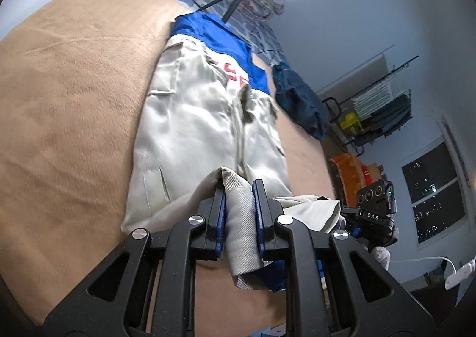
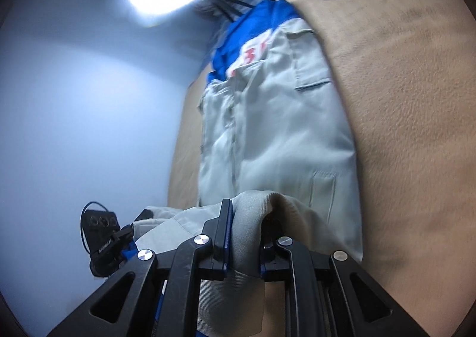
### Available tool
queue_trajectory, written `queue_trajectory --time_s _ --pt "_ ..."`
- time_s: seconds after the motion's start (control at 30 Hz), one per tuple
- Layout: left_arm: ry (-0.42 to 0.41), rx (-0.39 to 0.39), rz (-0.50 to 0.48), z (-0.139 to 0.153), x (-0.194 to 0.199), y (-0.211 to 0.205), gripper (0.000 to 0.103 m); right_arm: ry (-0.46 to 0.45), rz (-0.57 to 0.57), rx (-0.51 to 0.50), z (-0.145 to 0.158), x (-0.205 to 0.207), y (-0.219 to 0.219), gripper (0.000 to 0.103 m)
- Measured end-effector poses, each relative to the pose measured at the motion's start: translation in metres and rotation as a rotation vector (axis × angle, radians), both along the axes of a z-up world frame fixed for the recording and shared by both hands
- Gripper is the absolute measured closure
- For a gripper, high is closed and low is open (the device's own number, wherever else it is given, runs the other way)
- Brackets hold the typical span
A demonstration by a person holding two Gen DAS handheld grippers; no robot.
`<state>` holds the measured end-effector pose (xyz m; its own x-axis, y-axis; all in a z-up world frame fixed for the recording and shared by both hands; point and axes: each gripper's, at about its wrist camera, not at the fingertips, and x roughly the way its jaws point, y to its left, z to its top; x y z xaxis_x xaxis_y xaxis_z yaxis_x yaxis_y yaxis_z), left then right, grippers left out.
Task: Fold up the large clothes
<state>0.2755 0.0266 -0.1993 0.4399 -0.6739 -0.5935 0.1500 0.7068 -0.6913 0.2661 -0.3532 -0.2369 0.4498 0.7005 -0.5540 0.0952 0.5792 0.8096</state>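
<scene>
Left wrist view shows the left gripper (image 1: pixel 239 212) clamped on the jacket's (image 1: pixel 190 117) near hem; the right gripper (image 2: pixel 247 230) pinches the same hem. Its length runs straight away across the tan blanket (image 1: pixel 65 105) toward the blue collar (image 1: pixel 217 36). A dark garment (image 1: pixel 300 102) lies beside the collar; nothing blocks the fold.

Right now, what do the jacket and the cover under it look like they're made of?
Jacket: looks like woven work cloth, pale grey with a blue band, matte with a slight sheen; diagonal ribbing shows at the hem.
Cover: tan, looks like short-pile fleece or plush; fuzzy nap with brush marks, no shine.
</scene>
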Motion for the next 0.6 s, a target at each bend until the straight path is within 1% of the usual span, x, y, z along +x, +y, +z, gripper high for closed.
queue_trajectory --time_s 0.1,0.23,0.37,0.4,0.43,0.47,0.5,0.53,0.57,0.6 --pt "0.017 0.021 0.010 -0.010 0.015 -0.003 0.089 0.024 -0.012 -0.009 -0.012 0.011 -0.001 0.091" --pt "0.031 0.075 0.009 -0.024 0.029 -0.011 0.089 0.066 -0.029 -0.013 -0.029 0.018 -0.004 0.091" --pt "0.046 0.108 0.023 -0.038 0.038 -0.016 0.088 0.099 -0.027 -0.025 -0.035 0.025 -0.002 0.089" --pt "0.050 0.107 0.025 -0.040 0.039 -0.016 0.088 0.104 -0.030 -0.014 -0.035 0.025 -0.002 0.086" --pt "0.054 0.104 0.024 -0.042 0.040 -0.016 0.088 0.101 -0.030 -0.003 -0.034 0.025 -0.003 0.080" --pt "0.059 0.102 0.025 -0.043 0.042 -0.016 0.088 0.093 -0.031 0.005 -0.031 0.023 -0.003 0.076" --pt "0.064 0.099 0.026 -0.042 0.042 -0.016 0.083 0.085 -0.033 0.009 -0.028 0.023 -0.004 0.069" --pt "0.071 0.088 0.025 -0.042 0.043 -0.015 0.080 0.078 -0.034 0.014 -0.026 0.022 -0.005 0.056" --pt "0.075 0.072 0.023 -0.042 0.044 -0.014 0.078 0.066 -0.037 0.027 -0.022 0.022 -0.006 0.049" --pt "0.077 0.061 0.024 -0.041 0.044 -0.013 0.068 0.054 -0.045 0.041 -0.018 0.022 -0.007 0.040"
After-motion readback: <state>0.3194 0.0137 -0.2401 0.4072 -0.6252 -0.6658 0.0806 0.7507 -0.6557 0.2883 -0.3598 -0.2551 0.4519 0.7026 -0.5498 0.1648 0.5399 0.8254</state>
